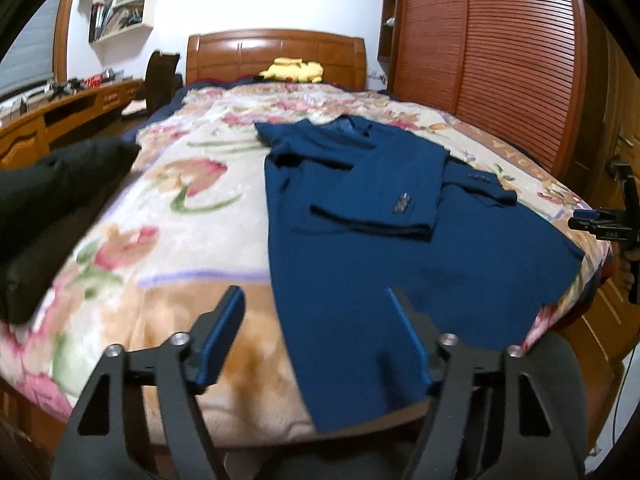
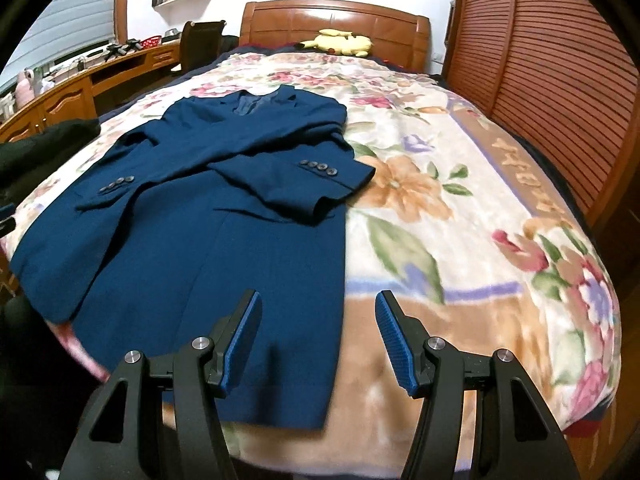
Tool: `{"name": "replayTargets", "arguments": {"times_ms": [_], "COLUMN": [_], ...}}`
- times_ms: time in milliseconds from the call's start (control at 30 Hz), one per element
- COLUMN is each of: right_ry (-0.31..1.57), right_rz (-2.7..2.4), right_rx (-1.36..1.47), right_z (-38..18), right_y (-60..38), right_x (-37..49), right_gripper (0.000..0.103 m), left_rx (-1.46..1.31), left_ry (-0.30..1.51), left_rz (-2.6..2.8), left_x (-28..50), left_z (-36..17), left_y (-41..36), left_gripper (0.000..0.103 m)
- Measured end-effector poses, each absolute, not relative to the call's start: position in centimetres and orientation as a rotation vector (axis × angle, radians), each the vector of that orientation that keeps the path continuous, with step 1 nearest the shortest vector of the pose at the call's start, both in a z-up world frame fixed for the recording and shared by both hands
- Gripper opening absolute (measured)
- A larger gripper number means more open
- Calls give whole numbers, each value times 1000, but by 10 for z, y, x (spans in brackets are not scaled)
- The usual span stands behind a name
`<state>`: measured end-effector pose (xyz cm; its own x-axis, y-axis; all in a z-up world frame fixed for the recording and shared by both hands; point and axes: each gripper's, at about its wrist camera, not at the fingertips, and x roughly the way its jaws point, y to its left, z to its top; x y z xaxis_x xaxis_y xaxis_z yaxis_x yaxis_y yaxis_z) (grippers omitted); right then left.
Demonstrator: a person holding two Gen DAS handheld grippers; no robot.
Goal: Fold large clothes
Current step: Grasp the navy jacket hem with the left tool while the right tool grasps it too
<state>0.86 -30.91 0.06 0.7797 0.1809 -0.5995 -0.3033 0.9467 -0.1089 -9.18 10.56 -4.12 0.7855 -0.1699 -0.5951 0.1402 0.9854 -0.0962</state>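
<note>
From my left gripper (image 1: 316, 336), jaws spread wide, the way ahead at 12 o'clock is open air above the bed. The blue jacket (image 1: 380, 240) lies flat from 12 to 2 o'clock, so it blocks nothing at height. At 9 o'clock a dark bundle (image 1: 52, 204) rises off the floral blanket (image 1: 180, 208) and narrows that side. At 3 o'clock the other tool crowds the bed's edge.

From my right gripper (image 2: 318, 336), also spread wide, bare blanket runs from 12 through 3 o'clock. The slatted wardrobe (image 2: 560, 72) walls off 2 o'clock beyond it. The headboard (image 2: 332, 20) and yellow plush (image 2: 340, 44) close off the far end.
</note>
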Motion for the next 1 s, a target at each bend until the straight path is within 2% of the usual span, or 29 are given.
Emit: {"name": "replayTargets", "arguments": {"times_ms": [467,600,767,833,933,1000], "right_ry": [713,724,730,727,714,703], "right_rz": [323,338,367,378,381,375], "right_rx": [-188,-183,-164,-163,-182,-187], "right_z": [-30,-35,-37,-38,-37,-36], "right_y": [-315,-315,-315,-314,-310,-309], "right_x": [8,8,8,6,4,4], "right_gripper": [61,61,48,40,29,22], "left_rx": [-52,-54,-52,-57,-63,-72], "left_ry": [698,693,690,687,691,692], "left_rz": [-174,-180,-182,-179,-180,-192], "left_x": [-94,-98,-101,-101,-100,-100], "left_z": [-66,-67,-67,-66,-64,-61], "left_y": [97,95,95,96,98,100], "left_gripper": [61,49,46,31,17,11]}}
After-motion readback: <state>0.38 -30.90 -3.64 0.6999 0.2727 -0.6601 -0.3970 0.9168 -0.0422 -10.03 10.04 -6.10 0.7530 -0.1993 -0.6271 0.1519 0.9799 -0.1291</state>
